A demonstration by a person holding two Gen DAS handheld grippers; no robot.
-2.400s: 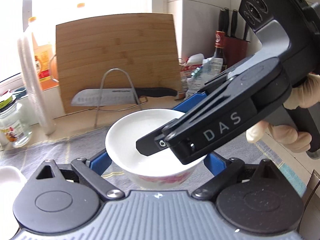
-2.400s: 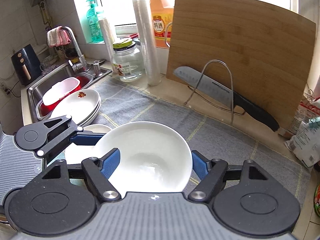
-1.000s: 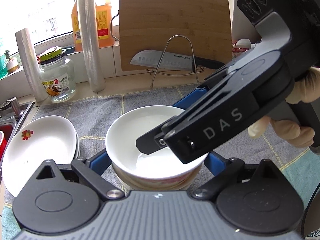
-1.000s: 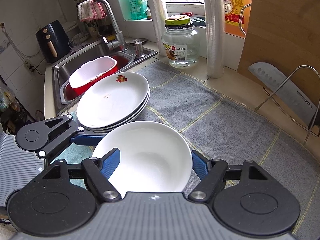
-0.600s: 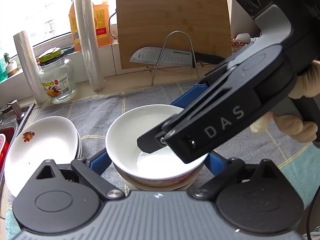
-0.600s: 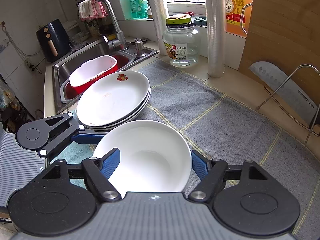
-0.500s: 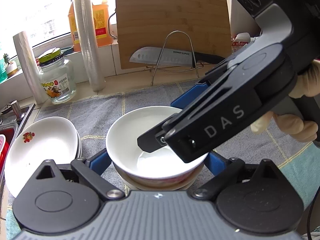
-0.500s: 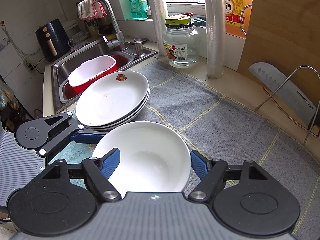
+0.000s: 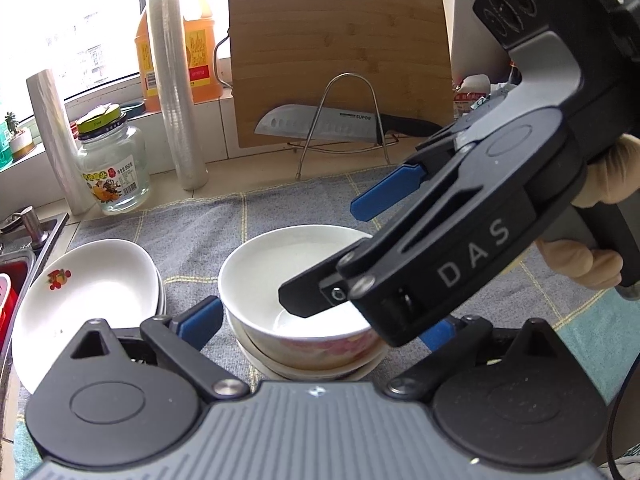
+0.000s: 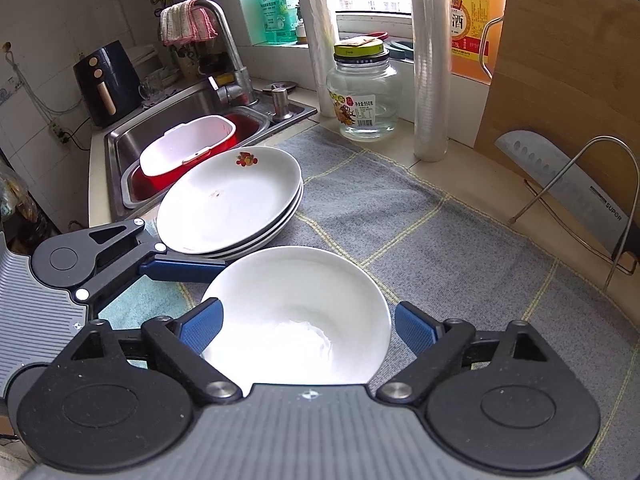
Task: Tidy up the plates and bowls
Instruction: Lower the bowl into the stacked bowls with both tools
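Observation:
A white bowl (image 9: 296,280) with a pink flower pattern sits nested on another bowl (image 9: 304,368) on the grey checked mat (image 10: 440,240). My left gripper (image 9: 320,328) straddles it from the near side. Its jaws are opening, and the left pad (image 9: 200,320) stands just off the bowl's wall. My right gripper (image 10: 308,328) comes in from the right and also spans the bowl (image 10: 296,312). Its jaws are opening too, and the right pad (image 10: 416,328) is clear of the rim. A stack of white plates (image 10: 228,200) lies just left of the bowls.
A sink (image 10: 132,132) with a red basin and a white tub lies at the far left. A glass jar (image 10: 364,96), film rolls (image 10: 430,60) and an oil bottle line the sill. A cutting board (image 9: 340,60) and a knife (image 9: 320,124) on a wire rack stand behind the mat.
The bowl came left from in front of the cutting board onto the other bowl beside the plates. In the last half second both grippers' pads spread slightly off it.

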